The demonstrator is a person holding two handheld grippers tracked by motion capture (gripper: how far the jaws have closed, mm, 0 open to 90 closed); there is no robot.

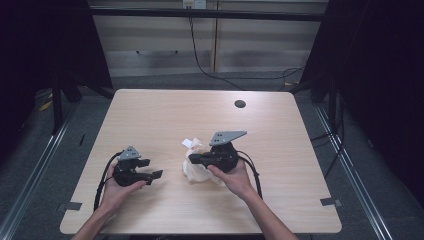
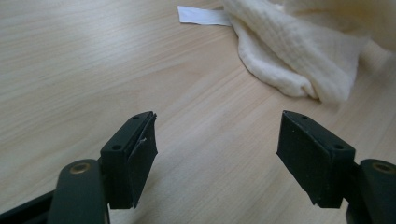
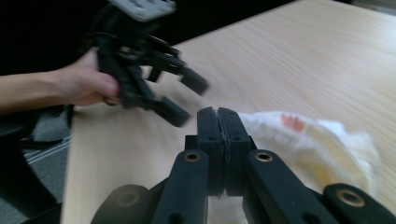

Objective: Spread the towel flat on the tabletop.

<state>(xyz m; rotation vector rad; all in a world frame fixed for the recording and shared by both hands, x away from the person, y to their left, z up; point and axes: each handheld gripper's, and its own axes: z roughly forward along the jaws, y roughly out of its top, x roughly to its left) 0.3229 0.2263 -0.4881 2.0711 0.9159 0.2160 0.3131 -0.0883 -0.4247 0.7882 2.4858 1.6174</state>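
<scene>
Cloth (image 1: pixel 198 169), cream and crumpled, lies mid-counter (image 1: pixel 160 110) with the clenched, empty right gripper (image 1: pixel 192 159) just over it; the left gripper (image 1: pixel 152 169), jaws spread and empty, waits beside the cloth. Likely an approach step: next, the right jaws must part before pinching an edge.

**Three cameras, one shared cloth**

You are looking down from the high view, set above your own side and facing forward over the whole table (image 1: pixel 165 107); your forearms are entering at six o'clock, and the cloth (image 1: pixel 200 167) is lying just below centre.

The left gripper view is riding low and close over the tabletop, facing along its own jaws toward the cloth (image 2: pixel 299 51), which is sitting at one o'clock in that picture.

The right gripper view is also hovering close, looking across the cloth (image 3: pixel 322 144) at four o'clock toward the left gripper (image 3: pixel 180 95) at eleven o'clock.

All three views are sharing the cloth and the wood around it.
</scene>
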